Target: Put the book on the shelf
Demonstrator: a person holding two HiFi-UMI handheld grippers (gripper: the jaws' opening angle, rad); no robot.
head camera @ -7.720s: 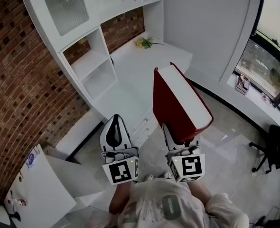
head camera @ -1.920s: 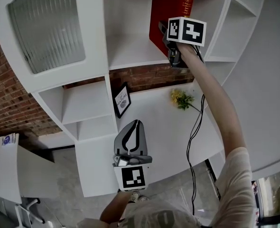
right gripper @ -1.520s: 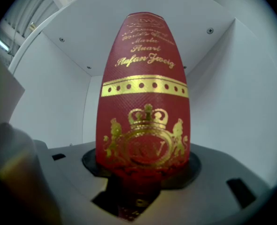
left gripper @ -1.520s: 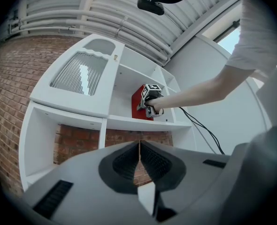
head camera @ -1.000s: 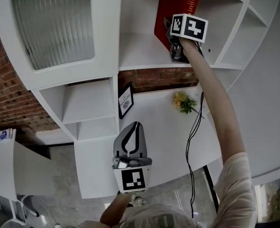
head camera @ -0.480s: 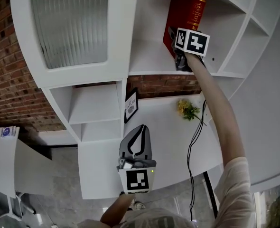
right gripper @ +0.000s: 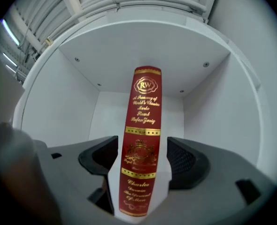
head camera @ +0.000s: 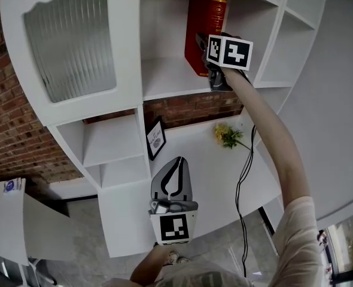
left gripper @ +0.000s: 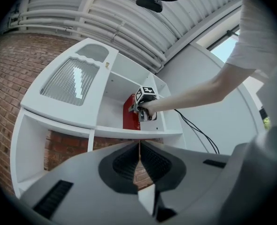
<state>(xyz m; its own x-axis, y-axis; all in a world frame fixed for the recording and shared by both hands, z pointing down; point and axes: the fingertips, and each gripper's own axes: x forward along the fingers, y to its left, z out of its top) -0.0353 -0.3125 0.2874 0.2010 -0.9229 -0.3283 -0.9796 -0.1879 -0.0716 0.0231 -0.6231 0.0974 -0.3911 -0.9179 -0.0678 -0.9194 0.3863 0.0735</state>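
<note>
Right gripper (right gripper: 142, 159): my jaws have just been opening and stand apart. The book (right gripper: 143, 107) stands upright on the shelf (head camera: 170, 85) between them, touching neither. Left gripper (left gripper: 139, 146): jaws closed on nothing.

There was one book (head camera: 205, 31), one picture (head camera: 155, 137), one flower sprig (head camera: 226, 135), one glass door (head camera: 69, 46), one cable (head camera: 243, 172), one tabletop (head camera: 200, 163) and one brick wall (head camera: 9, 112).

The red book (head camera: 205, 30) stands upright on the white shelf (head camera: 166, 78), alone in its compartment.
</note>
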